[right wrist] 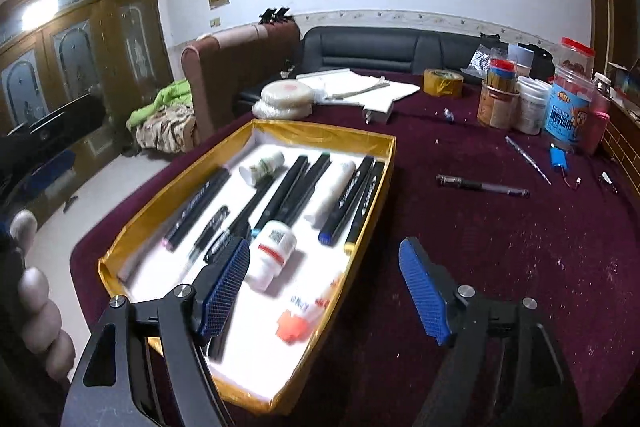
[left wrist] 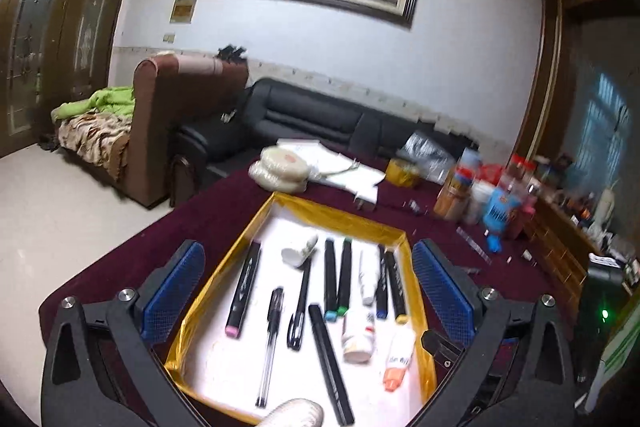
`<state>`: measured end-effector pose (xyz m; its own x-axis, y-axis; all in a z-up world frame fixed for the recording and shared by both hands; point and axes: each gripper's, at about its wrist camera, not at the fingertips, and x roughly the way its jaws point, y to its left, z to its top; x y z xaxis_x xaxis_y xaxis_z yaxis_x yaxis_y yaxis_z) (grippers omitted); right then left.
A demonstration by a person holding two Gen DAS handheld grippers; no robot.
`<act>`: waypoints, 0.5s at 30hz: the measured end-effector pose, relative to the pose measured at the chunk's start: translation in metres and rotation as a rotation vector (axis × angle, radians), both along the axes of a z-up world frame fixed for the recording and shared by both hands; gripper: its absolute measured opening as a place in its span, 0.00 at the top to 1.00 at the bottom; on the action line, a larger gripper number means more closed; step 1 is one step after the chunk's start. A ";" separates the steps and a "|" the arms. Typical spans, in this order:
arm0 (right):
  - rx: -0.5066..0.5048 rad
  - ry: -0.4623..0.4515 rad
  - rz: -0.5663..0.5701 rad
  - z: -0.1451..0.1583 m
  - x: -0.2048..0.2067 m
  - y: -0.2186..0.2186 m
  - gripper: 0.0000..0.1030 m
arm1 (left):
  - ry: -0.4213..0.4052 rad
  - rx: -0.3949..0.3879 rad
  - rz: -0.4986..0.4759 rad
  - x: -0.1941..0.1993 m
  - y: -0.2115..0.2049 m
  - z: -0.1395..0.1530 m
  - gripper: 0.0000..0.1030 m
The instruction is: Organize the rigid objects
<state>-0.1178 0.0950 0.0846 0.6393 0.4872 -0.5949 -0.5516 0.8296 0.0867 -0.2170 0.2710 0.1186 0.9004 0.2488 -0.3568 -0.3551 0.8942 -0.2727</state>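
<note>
On maroon felt-like cloth [right wrist: 500, 259]: shallow rect box [left wrist: 256, 227], gold foil rim, white floor, holds black markers [left wrist: 244, 291], gel pens, small white bottles [right wrist: 272, 251] in rough rows. L gripper [left wrist: 308, 287] over box, blue mesh-textured pads spread wide, nothing between. R gripper [right wrist: 324, 287] straddles box's right wall, jaws apart, empty. Loose clear pen [right wrist: 484, 186] lies right of box.

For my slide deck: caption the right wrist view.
Open right gripper above gold-rimmed tray of markers; one pen lies outside.
</note>
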 end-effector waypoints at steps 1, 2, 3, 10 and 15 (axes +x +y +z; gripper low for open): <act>-0.009 -0.002 0.001 -0.002 -0.002 0.000 0.29 | 0.025 0.003 0.004 0.003 -0.002 -0.001 0.00; -0.019 -0.007 0.004 -0.004 -0.004 0.001 0.29 | 0.040 0.002 0.002 0.005 -0.009 -0.003 0.00; -0.024 -0.011 0.008 -0.005 -0.006 0.002 0.29 | 0.058 -0.008 -0.003 0.007 -0.009 -0.004 0.00; -0.042 -0.010 0.017 -0.011 -0.012 -0.001 0.29 | 0.218 0.132 0.134 0.016 -0.025 -0.017 0.00; -0.031 -0.003 0.012 -0.012 -0.012 -0.007 0.29 | 0.250 0.185 0.135 0.020 -0.035 -0.022 0.00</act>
